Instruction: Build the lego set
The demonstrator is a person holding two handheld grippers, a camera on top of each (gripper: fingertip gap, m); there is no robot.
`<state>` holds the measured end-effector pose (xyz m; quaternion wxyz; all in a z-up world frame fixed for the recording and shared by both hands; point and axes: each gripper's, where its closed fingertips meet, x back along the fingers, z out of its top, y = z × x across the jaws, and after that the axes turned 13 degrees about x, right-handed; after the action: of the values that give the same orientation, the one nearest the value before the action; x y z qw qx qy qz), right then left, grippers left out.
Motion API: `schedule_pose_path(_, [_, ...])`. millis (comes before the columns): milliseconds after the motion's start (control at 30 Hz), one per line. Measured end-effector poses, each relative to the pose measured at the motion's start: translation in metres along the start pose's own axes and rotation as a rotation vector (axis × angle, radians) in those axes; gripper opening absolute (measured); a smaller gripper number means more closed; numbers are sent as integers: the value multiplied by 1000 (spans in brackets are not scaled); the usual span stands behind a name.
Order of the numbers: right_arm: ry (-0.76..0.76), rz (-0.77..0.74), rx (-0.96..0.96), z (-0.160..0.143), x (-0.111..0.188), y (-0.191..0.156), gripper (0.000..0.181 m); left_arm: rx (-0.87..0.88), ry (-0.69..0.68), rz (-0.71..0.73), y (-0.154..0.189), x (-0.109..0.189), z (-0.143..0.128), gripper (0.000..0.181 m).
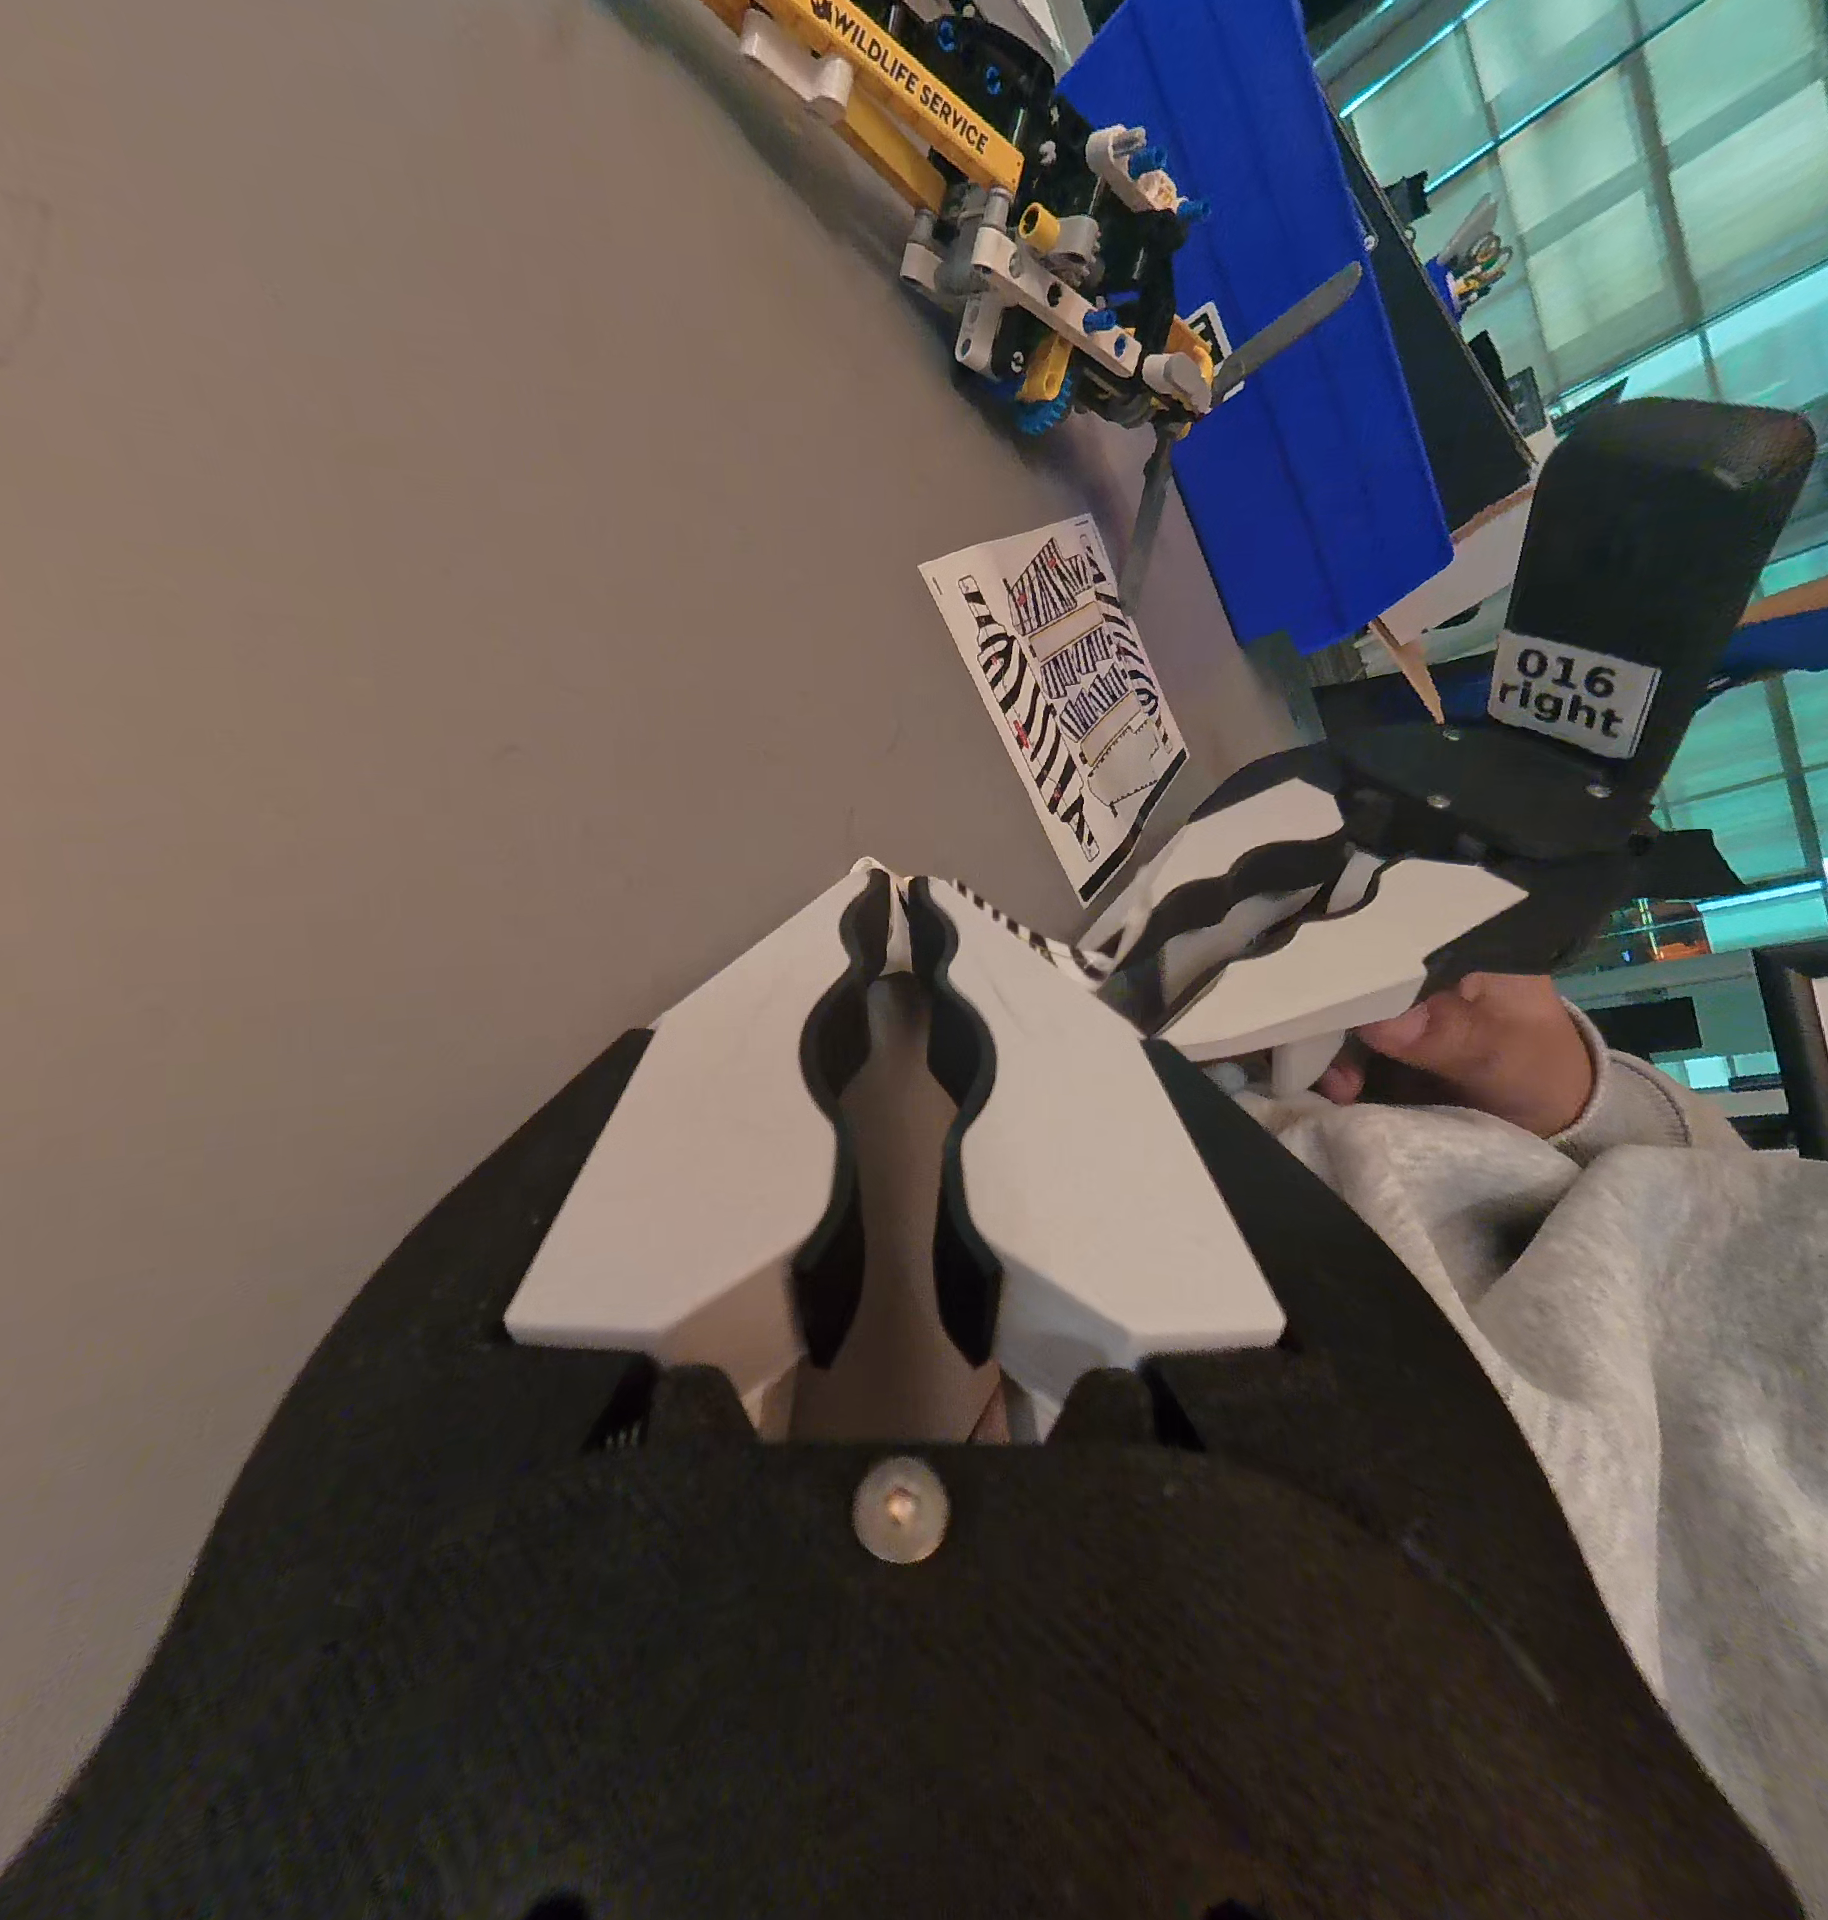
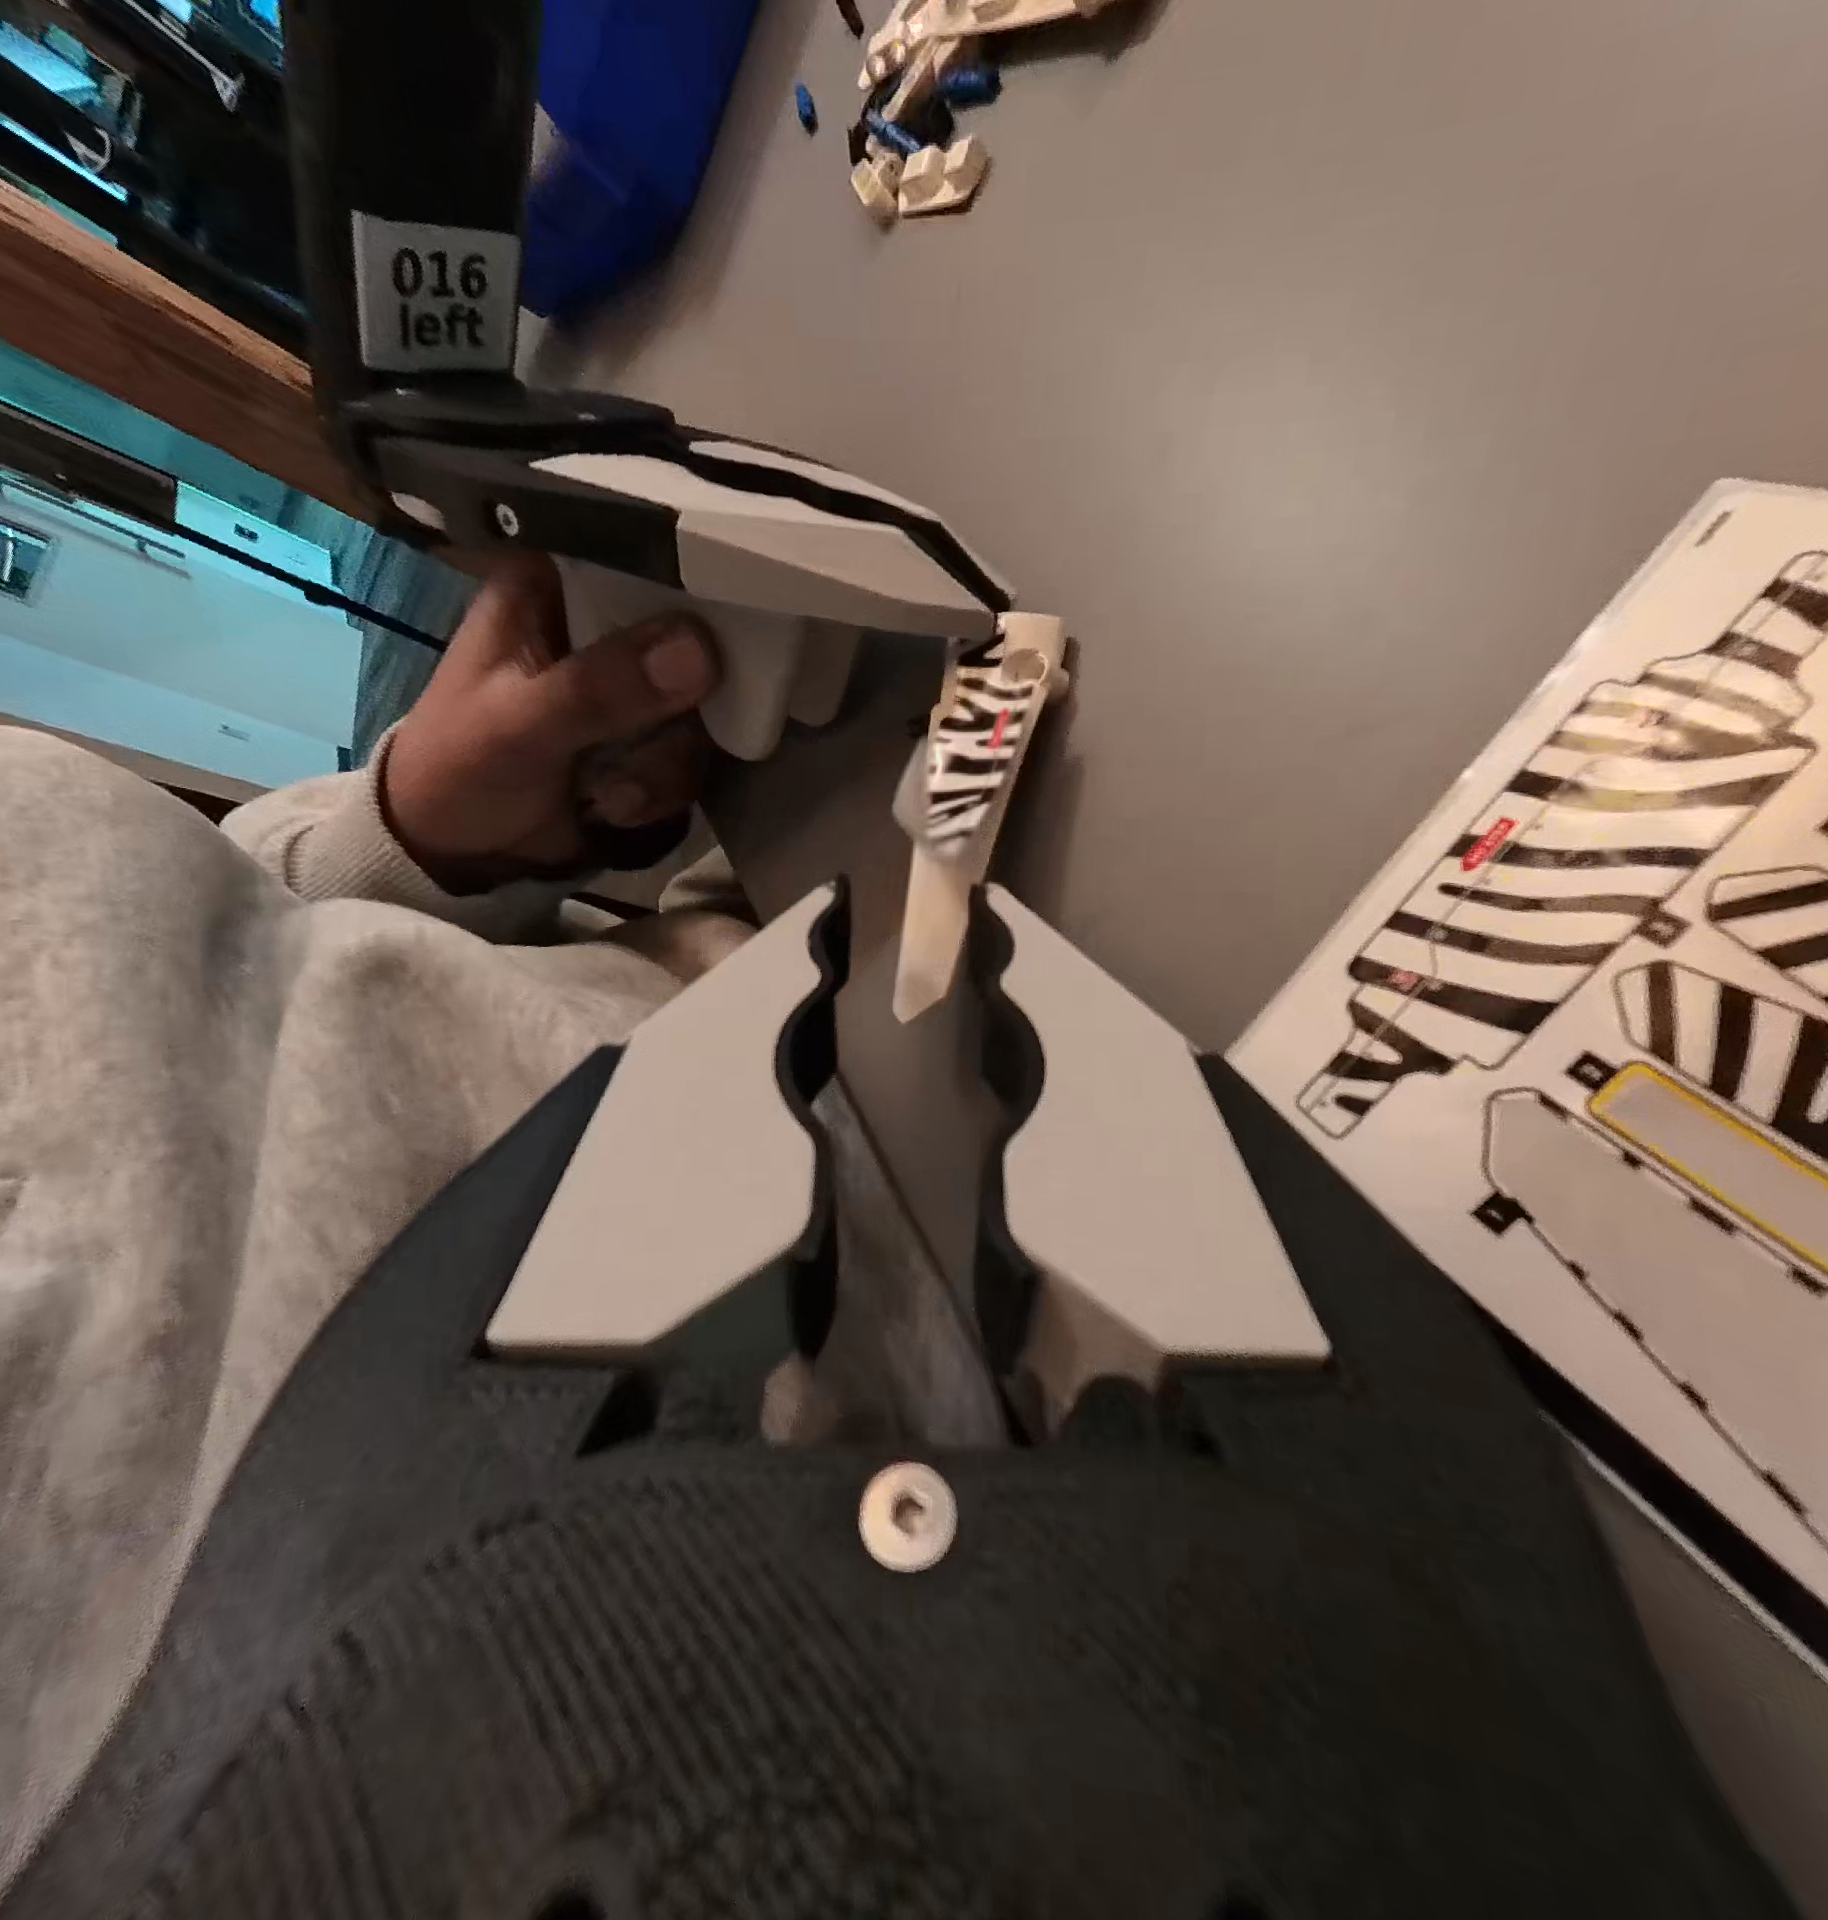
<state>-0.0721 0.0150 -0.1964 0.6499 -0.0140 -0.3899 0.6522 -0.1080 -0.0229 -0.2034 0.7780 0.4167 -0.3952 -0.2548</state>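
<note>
My left gripper (image 1: 894, 896) is shut on one end of a white Lego panel (image 2: 977, 769) that carries a black-and-white zebra-stripe sticker. In the right wrist view the left gripper (image 2: 993, 613) holds the panel by its top end, above the grey table (image 2: 1409, 364). The panel's bare lower end hangs between the fingers of my right gripper (image 2: 915, 906), close to the right finger. The right gripper's jaws stand apart, with a gap beside the panel. In the left wrist view the right gripper (image 1: 1133, 966) is just right of my left fingertips.
A zebra-stripe sticker sheet (image 1: 1055, 707) lies on the table, also close on the right of the right wrist view (image 2: 1616, 987). A partly built yellow-and-black Technic model (image 1: 1055, 270) and a blue bin (image 1: 1294, 395) stand at the far edge. Loose pieces (image 2: 920, 114) lie farther off. Grey sleeves are close by. Left tips to right tips: about 6 cm.
</note>
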Motion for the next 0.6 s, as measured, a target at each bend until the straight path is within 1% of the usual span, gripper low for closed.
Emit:
schedule_pose_path(100, [12,7,8,-1,2,-3,27,2,3,0,0,0,0,1])
schedule_pose_path(200, [34,-26,81,1,10,-3,29,-1,3,-1,0,0,0,1])
schedule_pose_path(300, [67,-82,295,10,21,-5,37,4,1,-5,0,0,0,1])
schedule_pose_path(400, [37,-167,560,15,28,-3,45,6,0,-8,0,0,0,1])
schedule_pose_path(500, [-35,-206,748,16,24,0,39,4,-1,-9,1,0,0,1])
schedule_pose_path(600, [-126,-189,832,11,13,3,33,2,1,-5,0,0,0,1])
